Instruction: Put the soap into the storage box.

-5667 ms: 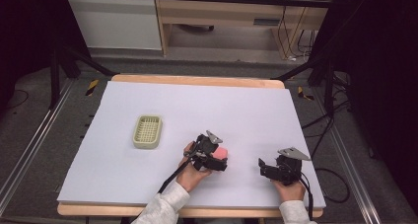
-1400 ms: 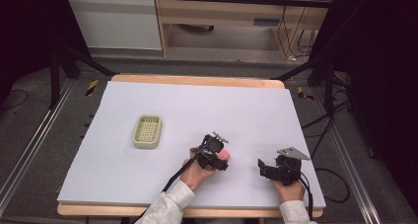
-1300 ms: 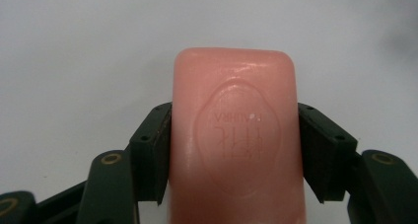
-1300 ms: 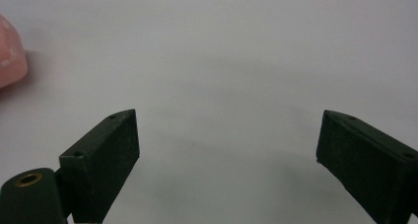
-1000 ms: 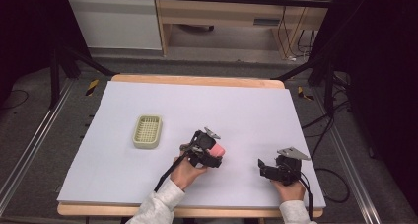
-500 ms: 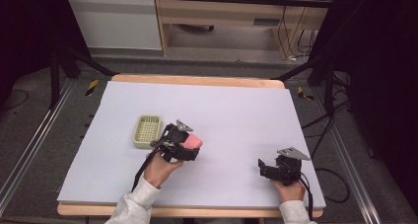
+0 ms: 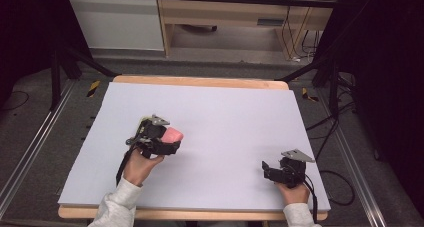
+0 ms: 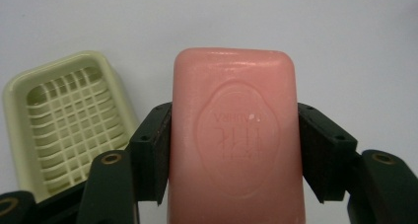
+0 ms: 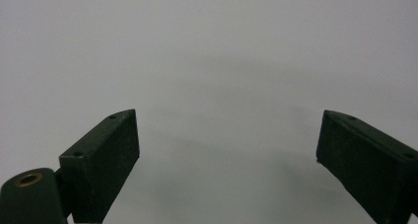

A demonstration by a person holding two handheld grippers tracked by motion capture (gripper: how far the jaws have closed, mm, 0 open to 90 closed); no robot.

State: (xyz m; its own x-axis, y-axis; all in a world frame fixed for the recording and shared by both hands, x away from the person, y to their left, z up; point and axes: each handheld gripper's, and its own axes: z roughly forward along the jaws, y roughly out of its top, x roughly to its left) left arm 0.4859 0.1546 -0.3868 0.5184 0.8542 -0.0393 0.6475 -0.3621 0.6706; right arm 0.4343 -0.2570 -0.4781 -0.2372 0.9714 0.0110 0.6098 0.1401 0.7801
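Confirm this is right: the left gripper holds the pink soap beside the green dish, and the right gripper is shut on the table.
One error: the right gripper is open, not shut; the right gripper view shows its jaws wide apart over the bare table. The left gripper does hold the soap beside the dish.

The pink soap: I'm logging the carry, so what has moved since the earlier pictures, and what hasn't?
The left hand-held gripper, shut on the pink soap throughout, has carried it leftward across the table to the pale green soap dish, which lies just left of the soap in the left gripper view. The right hand-held gripper stayed open at the near right, and the dish stayed put.
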